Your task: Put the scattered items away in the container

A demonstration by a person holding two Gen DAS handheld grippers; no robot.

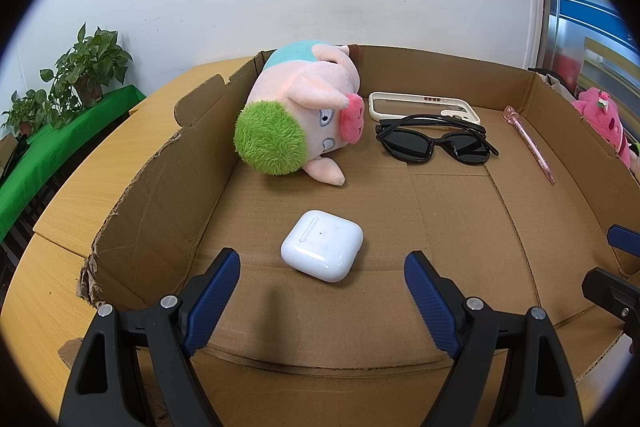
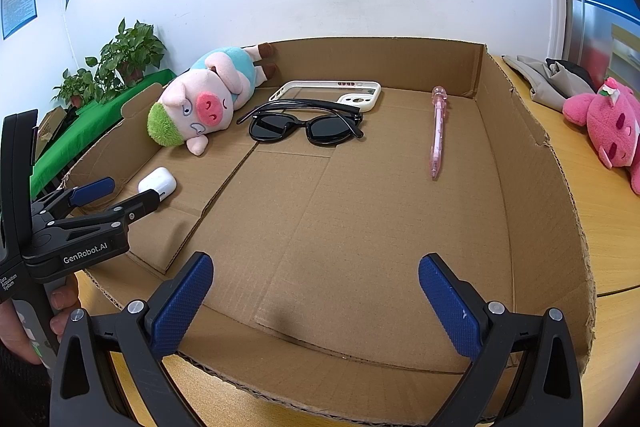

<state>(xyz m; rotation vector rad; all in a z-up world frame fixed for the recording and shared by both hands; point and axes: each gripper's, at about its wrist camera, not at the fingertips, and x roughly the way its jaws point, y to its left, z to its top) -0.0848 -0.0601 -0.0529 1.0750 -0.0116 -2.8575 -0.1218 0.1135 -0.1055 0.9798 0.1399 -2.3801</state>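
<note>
Left tool (image 1: 322, 277) spread apart, empty — white earbud case (image 1: 322, 245) lies just ahead, lower centre. Right tool (image 2: 316, 281) likewise apart, over bare cardboard box (image 2: 528, 163) floor.

Matt corrugated cardboard box (image 2: 520, 155), fuzzy cloth pig (image 1: 296, 115), glossy, probably plastic earbud case (image 1: 322, 251).

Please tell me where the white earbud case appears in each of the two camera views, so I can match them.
Left wrist view: earbud case lies low in the centre, on the box floor just ahead of the open left gripper.
Right wrist view: earbud case sits at mid-left, partly behind the left gripper.
Shared landmark: the sunglasses.
</note>
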